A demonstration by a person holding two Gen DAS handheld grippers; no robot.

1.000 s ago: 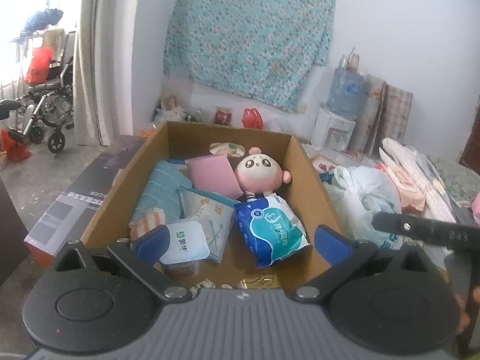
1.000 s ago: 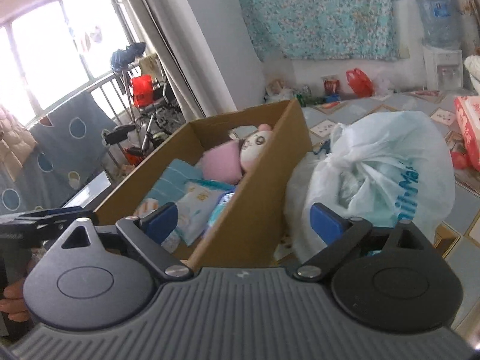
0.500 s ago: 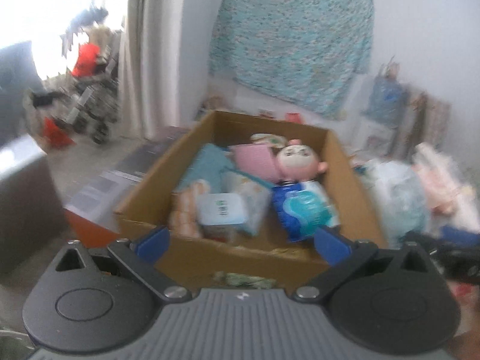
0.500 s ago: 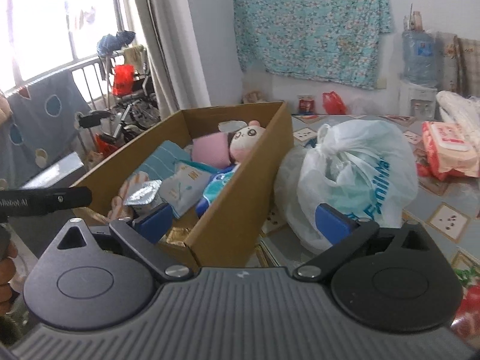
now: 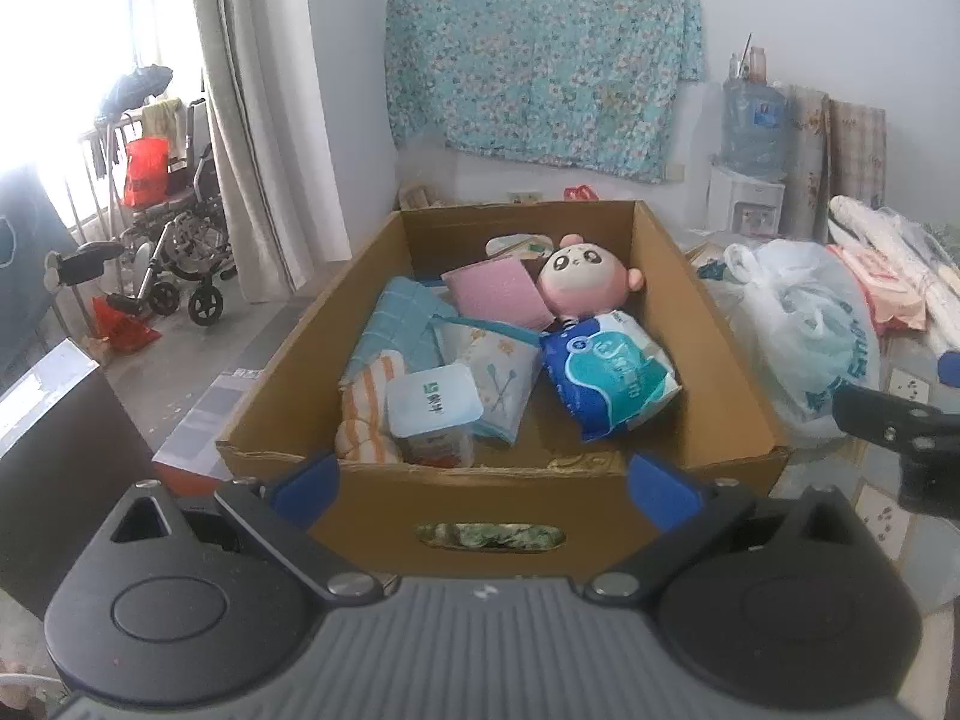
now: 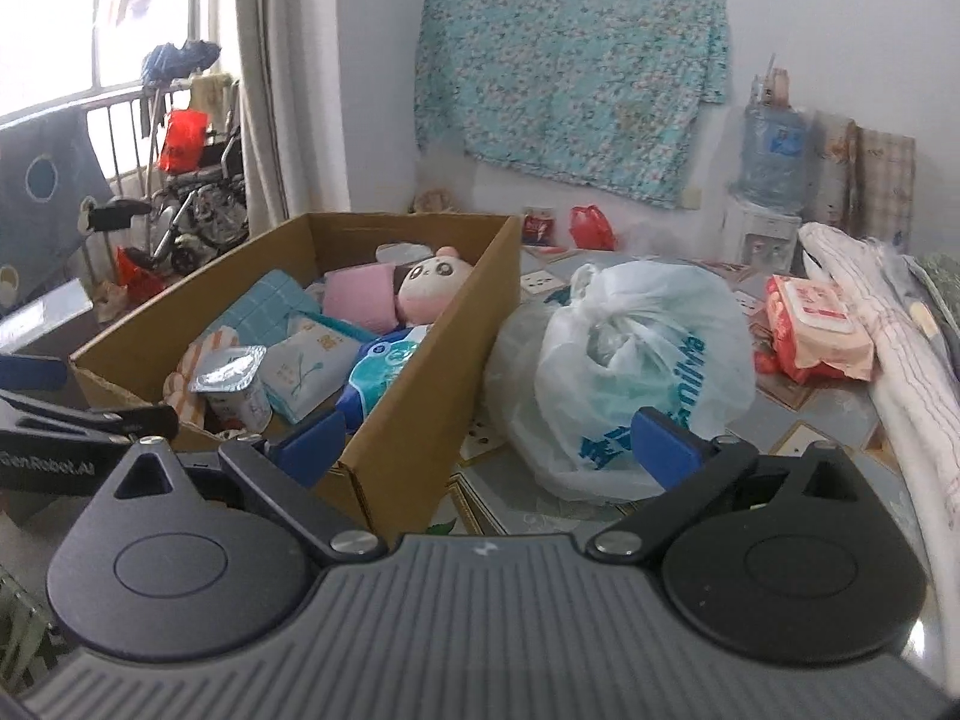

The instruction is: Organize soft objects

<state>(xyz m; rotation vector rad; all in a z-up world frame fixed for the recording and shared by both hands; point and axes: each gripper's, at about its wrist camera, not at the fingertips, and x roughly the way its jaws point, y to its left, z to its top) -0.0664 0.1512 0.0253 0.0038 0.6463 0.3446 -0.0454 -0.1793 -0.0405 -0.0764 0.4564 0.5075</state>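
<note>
Cardboard box (image 5: pixel 702 324) fills the middle of the left view, open-topped, its near wall with the hand slot right in front of the left tongs (image 5: pixel 485 483), which are spread wide with nothing between the blue pads. Over on the right view, the right tongs (image 6: pixel 489 438) are just as wide and just as empty, straddling the box's near right corner and the white plastic bag (image 6: pixel 630 360) that sits knotted just beside the box's right wall. Inside the box it's a soft jumble: a teal checked cloth (image 5: pixel 399 327) along the left wall, a blue and white tissue pack (image 5: pixel 609 369) toward the right wall, and a pale printed pack (image 5: pixel 498 375) lying between them. Up at the far end, a pink-headed plush doll (image 5: pixel 585 285) lies with its face up, touching the tissue pack's far end, and a pink pad (image 5: pixel 498 291) rests just beside it on the left. At the near left corner, an orange striped cloth (image 5: pixel 366 414) bunches against the wall, with a foil-lidded cup (image 5: pixel 432 411) standing upright right beside it. Beyond the bag, a red and white wipes pack (image 6: pixel 816 330) lies on the tiled surface, apart from the box.
</note>
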